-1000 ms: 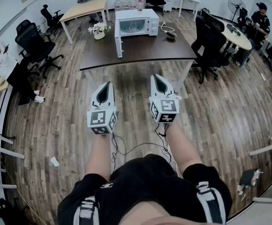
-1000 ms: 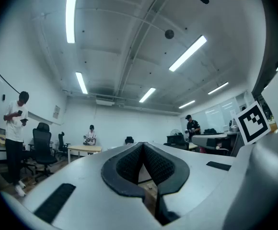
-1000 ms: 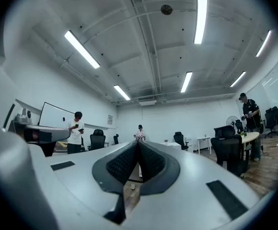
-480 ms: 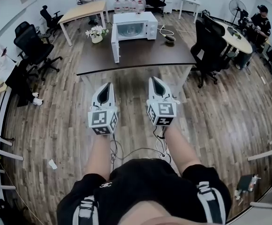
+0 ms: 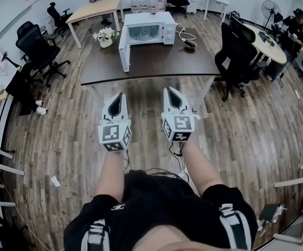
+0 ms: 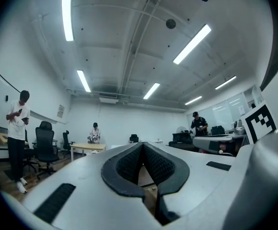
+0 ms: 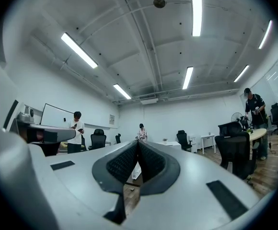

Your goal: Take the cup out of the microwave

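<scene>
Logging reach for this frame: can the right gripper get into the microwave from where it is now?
Probably not yet. The right gripper, jaws shut, hangs over the floor short of the table, and the microwave sits far back on it. Its door stands open, so the way looks free.

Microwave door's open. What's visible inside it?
Head view: the microwave, with its door swung open, shows a pale grey cavity. Whether anything stands in it cannot be made out at this size. The casing's top covers the cavity's upper and rear part.

The person is wearing black, white-trimmed shorts (image 5: pixel 162 205); the grey left gripper (image 5: pixel 120 95) and right gripper (image 5: pixel 169 90) are trailing black cables (image 5: pixel 173 156) toward six o'clock.
</scene>
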Available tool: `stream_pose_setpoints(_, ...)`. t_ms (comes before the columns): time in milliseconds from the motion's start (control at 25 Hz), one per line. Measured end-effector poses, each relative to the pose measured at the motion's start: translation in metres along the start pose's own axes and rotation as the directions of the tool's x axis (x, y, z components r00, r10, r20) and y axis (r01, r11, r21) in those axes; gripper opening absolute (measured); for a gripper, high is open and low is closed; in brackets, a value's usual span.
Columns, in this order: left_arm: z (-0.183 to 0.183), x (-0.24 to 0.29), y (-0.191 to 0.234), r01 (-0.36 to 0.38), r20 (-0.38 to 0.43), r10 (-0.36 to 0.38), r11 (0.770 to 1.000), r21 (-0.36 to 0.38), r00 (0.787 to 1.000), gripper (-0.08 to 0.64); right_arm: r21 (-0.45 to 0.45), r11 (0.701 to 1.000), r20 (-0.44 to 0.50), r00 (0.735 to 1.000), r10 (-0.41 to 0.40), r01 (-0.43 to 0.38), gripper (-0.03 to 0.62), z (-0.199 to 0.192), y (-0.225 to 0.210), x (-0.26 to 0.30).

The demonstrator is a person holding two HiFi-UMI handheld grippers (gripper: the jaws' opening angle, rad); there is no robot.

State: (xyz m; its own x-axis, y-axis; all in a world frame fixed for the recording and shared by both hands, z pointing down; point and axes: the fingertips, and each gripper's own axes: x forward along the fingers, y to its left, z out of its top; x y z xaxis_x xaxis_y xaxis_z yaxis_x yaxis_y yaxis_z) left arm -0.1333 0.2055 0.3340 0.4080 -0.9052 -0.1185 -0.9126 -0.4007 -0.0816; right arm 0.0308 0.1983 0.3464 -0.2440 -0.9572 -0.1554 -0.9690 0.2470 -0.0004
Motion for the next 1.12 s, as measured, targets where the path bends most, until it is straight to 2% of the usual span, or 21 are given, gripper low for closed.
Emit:
stream_pose_setpoints(240, -0.026, 0.037, -0.019, 0.036, -0.011, -0.036, 0.998, -0.045, 0.999, -0.008, -0.030, 0.999, -0.005, 1.000, 0.016, -0.016, -0.002, -0.022, -0.025, 0.018)
stream_pose_setpoints(560, -0.047, 0.103, -0.005, 0.038, 0.023, -0.037, 0.999, -0.011, 0.999, -0.008, -0.026, 0.999, 0.016, 1.000, 0.020, -0.019, -0.002, -0.047, -0.051, 0.078)
stream_pose_setpoints(880, -0.058, 0.233, 0.027, 0.086, 0.065, -0.085, 0.996, -0.014, 0.994, -0.008, -0.043, 0.999, 0.016, 1.000, 0.006, -0.005, -0.002, -0.066, -0.097, 0.200)
stream_pose_setpoints(1120, -0.080, 0.351, 0.066, 0.093, 0.037, -0.093, 0.996, -0.005, 0.995, -0.008, -0.026, 0.999, 0.000, 1.000, 0.018, -0.018, -0.002, -0.084, -0.133, 0.316)
